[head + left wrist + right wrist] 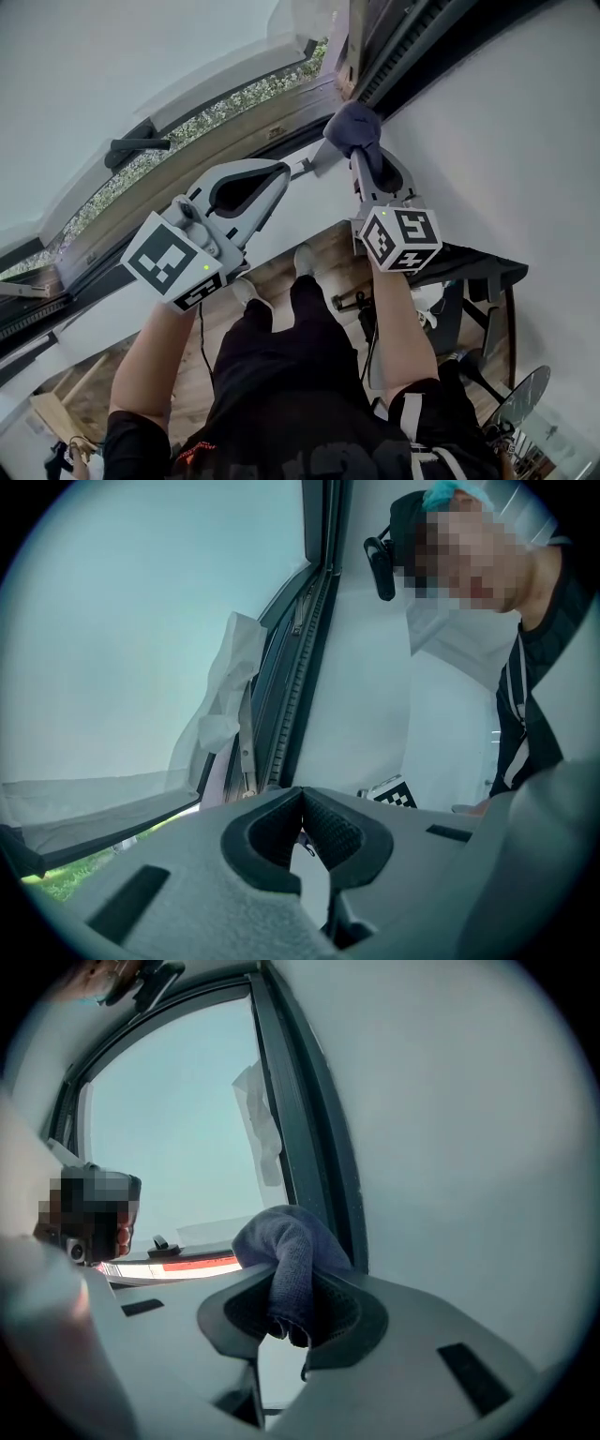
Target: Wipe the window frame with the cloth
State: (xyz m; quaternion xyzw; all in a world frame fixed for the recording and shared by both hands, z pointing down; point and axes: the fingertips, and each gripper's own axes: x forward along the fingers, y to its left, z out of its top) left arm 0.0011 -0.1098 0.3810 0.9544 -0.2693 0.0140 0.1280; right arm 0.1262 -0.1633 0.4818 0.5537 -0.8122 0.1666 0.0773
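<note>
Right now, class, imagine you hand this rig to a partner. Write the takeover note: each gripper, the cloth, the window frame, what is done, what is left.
Left gripper: jaws shut with nothing between them, pointing toward the window, apart from the cloth.
Right gripper: shut on the crumpled blue-grey cloth, held up at the dark window frame.
Done: the cloth is gripped and at the frame; contact cannot be confirmed.
Left: wipe along the frame. No wiped stretch can be made out.
</note>
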